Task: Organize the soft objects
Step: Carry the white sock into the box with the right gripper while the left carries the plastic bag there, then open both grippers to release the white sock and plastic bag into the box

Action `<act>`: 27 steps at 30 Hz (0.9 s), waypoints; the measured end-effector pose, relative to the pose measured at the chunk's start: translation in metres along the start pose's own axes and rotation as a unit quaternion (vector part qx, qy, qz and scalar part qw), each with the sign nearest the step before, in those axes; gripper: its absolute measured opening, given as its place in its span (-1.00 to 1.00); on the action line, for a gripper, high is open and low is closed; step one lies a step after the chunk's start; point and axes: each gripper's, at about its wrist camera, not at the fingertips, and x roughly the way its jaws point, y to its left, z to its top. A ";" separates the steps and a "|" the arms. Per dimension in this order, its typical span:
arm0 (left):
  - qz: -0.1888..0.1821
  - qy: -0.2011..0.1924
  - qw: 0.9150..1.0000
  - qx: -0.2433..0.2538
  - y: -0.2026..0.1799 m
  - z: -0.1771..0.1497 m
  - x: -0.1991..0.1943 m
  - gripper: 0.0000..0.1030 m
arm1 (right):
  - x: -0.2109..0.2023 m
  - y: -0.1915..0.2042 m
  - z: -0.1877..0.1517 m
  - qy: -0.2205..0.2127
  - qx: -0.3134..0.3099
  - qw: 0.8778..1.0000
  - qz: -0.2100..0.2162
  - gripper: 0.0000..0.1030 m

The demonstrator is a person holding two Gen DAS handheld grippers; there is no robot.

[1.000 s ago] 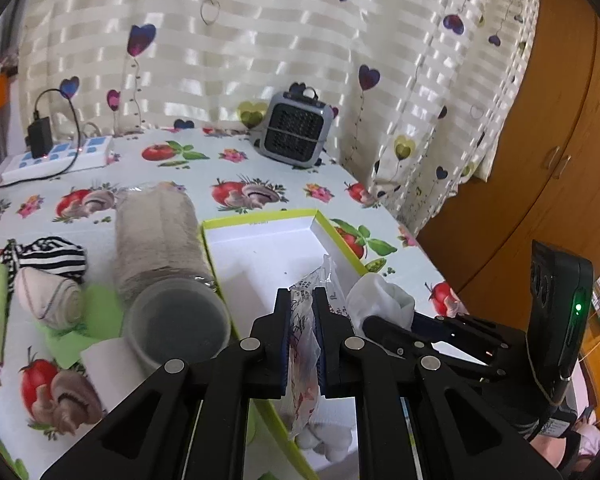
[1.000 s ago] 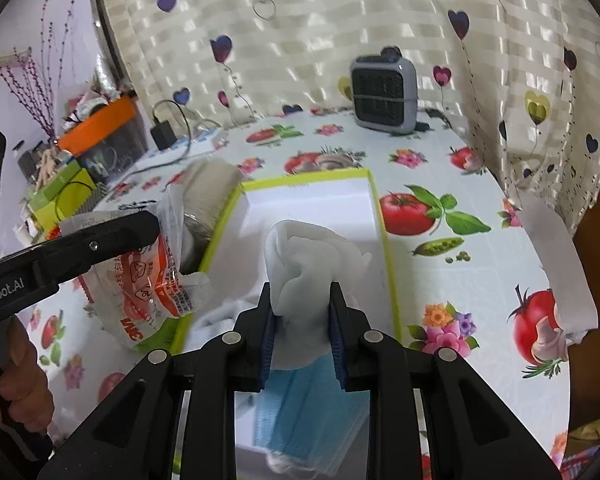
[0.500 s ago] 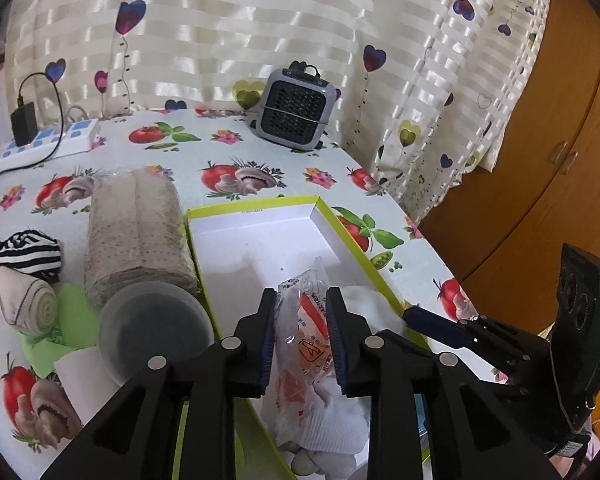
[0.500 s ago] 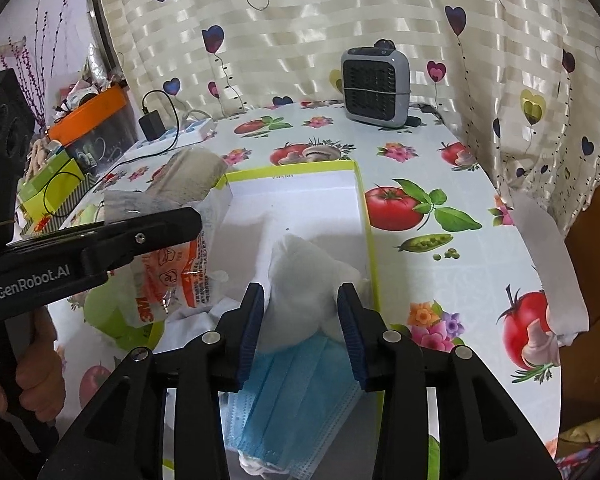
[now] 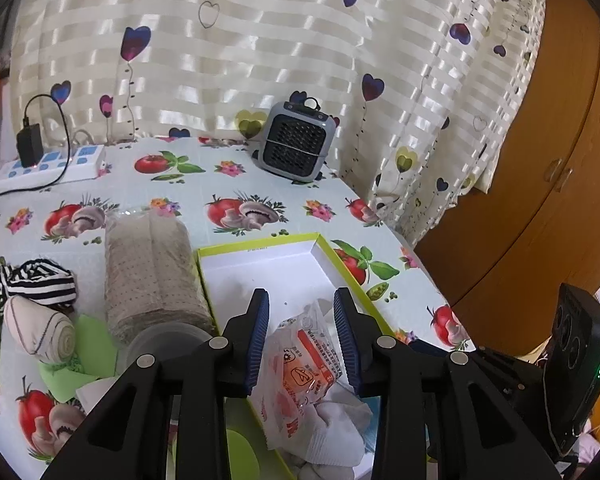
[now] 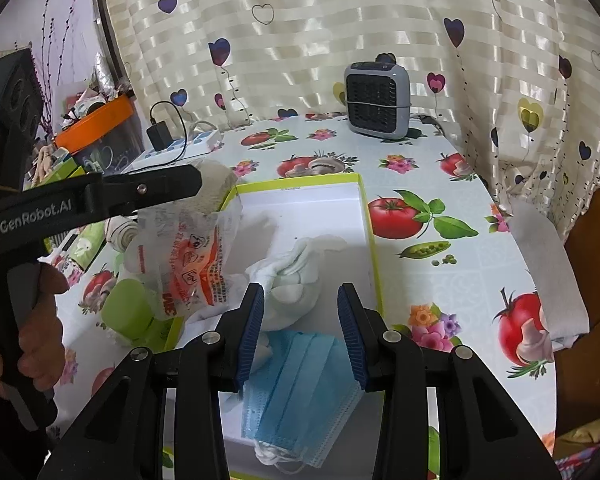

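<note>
Left tongs [image 5: 302, 334] spread wide at lower centre of the left wrist view, gripping nothing; crinkled orange-printed plastic packet [image 5: 304, 372] lying between the blue pads, apparently loose, on a white sock [image 5: 332, 420] at the near end of the yellow-rimmed white box [image 5: 260, 246]. Right tongs [image 6: 300, 334] likewise spread wide at lower centre of the right wrist view, gripping nothing; bundled white cloth [image 6: 296, 280] just beyond the gap, resting on the box floor, blue face mask [image 6: 300, 384] flat beneath the pads.

Only in the left view: beige dotted roll [image 5: 150, 276] just left of the box, striped black-and-white sock [image 5: 40, 282] and rolled grey sock [image 5: 36, 330] at mid left, green cloth scraps under them, wooden cupboard [image 5: 540, 200] at right. Mask barely visible here, hidden by packet and sock.

Only in the right view: left tongs seen from the side at mid left, held by a hand [image 6: 28, 332], one finger crossing in front of the packet's top; orange tray and clutter at upper left; grey cloth strip [image 6: 544, 272] draped over the bench [image 6: 440, 184] edge at right.

In both: grey fan heater [image 5: 296, 148] against the heart-print curtain [image 5: 260, 40], power strip with charger [image 5: 48, 164] at the far left of the bench.
</note>
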 end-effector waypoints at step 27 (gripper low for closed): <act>0.047 -0.040 0.997 -0.034 0.048 -0.012 -0.068 -0.37 | 0.058 0.056 0.006 0.049 -0.038 0.992 0.113 -0.52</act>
